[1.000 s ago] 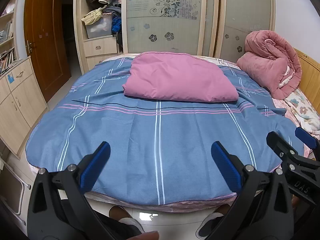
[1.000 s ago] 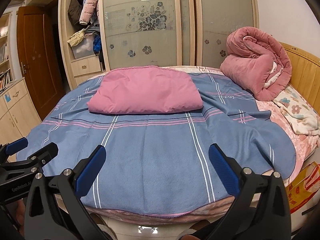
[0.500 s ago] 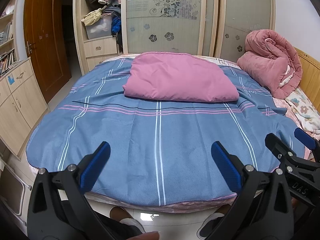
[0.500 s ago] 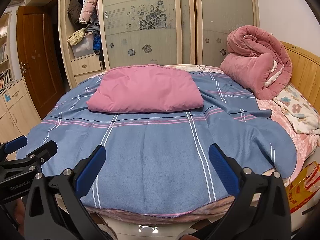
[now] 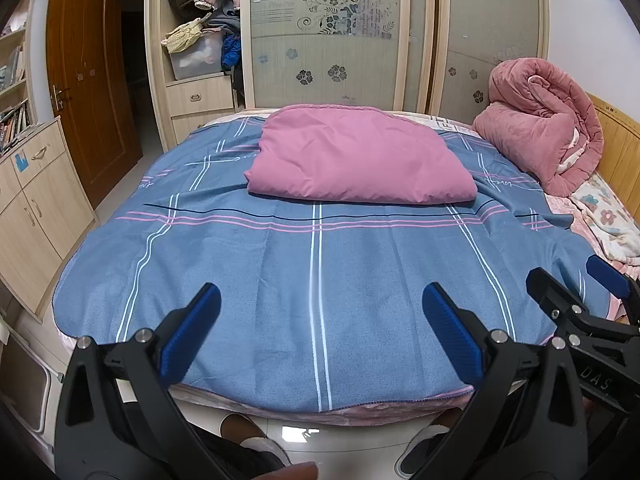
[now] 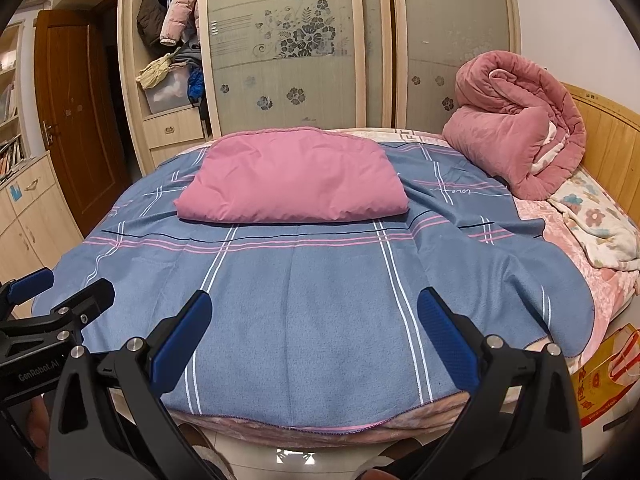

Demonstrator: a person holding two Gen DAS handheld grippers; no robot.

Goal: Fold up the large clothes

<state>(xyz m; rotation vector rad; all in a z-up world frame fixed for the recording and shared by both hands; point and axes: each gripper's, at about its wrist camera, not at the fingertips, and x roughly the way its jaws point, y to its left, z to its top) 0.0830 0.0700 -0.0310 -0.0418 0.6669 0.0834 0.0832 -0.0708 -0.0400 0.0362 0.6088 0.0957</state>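
Observation:
A large blue sheet with pink and white stripes [image 5: 312, 264] [image 6: 312, 292] lies spread flat over the bed. A folded pink garment [image 5: 356, 156] [image 6: 292, 176] rests on its far half. My left gripper [image 5: 320, 320] hovers open over the sheet's near edge, nothing between its blue pads. My right gripper [image 6: 316, 316] is also open and empty, above the same near edge, to the right of the left one. Each gripper shows at the side of the other's view: the right gripper [image 5: 580, 300], the left gripper [image 6: 60, 292].
A rolled pink quilt [image 5: 548, 128] and a floral cloth [image 5: 608, 220] lie by the wooden headboard [image 6: 608, 136] on the right. A wardrobe [image 5: 340, 32] stands behind the bed, a low cabinet [image 5: 32, 200] on the left, a yellow bag [image 6: 604, 376] on the floor right. Slippered feet [image 5: 248, 436] below.
Both grippers have drifted slightly forward and up over the bed's near edge; both stay open. The sheet and the pink garment have not moved.

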